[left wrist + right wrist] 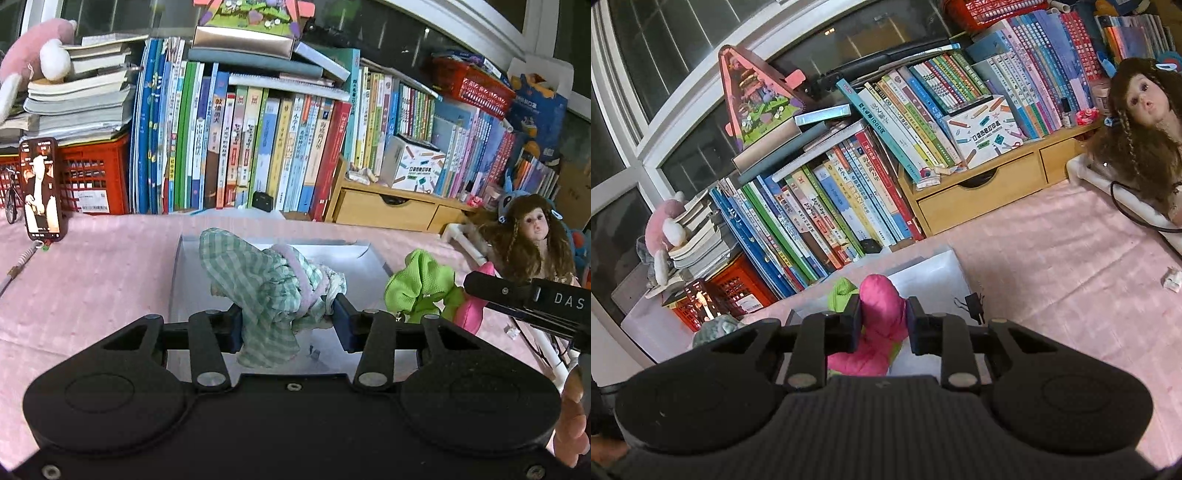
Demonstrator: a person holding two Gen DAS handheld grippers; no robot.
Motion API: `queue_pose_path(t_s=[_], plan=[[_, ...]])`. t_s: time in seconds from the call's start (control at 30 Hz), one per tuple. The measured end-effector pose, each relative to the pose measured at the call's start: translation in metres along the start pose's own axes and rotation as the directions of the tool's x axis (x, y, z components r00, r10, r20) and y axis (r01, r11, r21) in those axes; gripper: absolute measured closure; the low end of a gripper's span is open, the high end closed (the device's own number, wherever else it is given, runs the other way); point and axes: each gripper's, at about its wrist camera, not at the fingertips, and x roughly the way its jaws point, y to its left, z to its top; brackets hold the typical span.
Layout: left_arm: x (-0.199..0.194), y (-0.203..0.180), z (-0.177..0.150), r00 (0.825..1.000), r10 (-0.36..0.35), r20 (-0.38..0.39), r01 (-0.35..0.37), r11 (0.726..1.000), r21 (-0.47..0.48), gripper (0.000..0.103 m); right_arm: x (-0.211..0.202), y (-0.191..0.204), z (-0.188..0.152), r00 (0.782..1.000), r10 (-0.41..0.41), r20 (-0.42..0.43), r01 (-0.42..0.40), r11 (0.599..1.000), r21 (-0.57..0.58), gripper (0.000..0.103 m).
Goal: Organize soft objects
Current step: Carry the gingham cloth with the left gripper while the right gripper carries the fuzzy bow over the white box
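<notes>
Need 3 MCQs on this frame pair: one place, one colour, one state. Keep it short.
1. Where does the doll sit?
A. right edge of the pink cloth
B. inside the clear tray
C. on the red crate

2. What colour is the garment in the left claw?
A. plain yellow
B. green-and-white check with pink trim
C. black

3. What state is the right claw in?
A. wide open, holding nothing
B. out of view
C. shut on the pink-and-green soft toy

Answers: 1 A, doll sits right of the clear tray; 2 B, checked garment pinched between the pads; 3 C, pads press its pink part.
</notes>
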Motion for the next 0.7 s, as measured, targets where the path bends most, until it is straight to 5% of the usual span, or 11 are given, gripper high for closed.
queue_pose_path(t_s=[0.7], plan=[[0.048,0.005,0.03,0.993,-0.022,-0.114,0.017,0.999,-0.048,0.061,0.034,0.014,0.027,0.998,-0.054,-0.019,0.052,0.995,-0.088,0.074]])
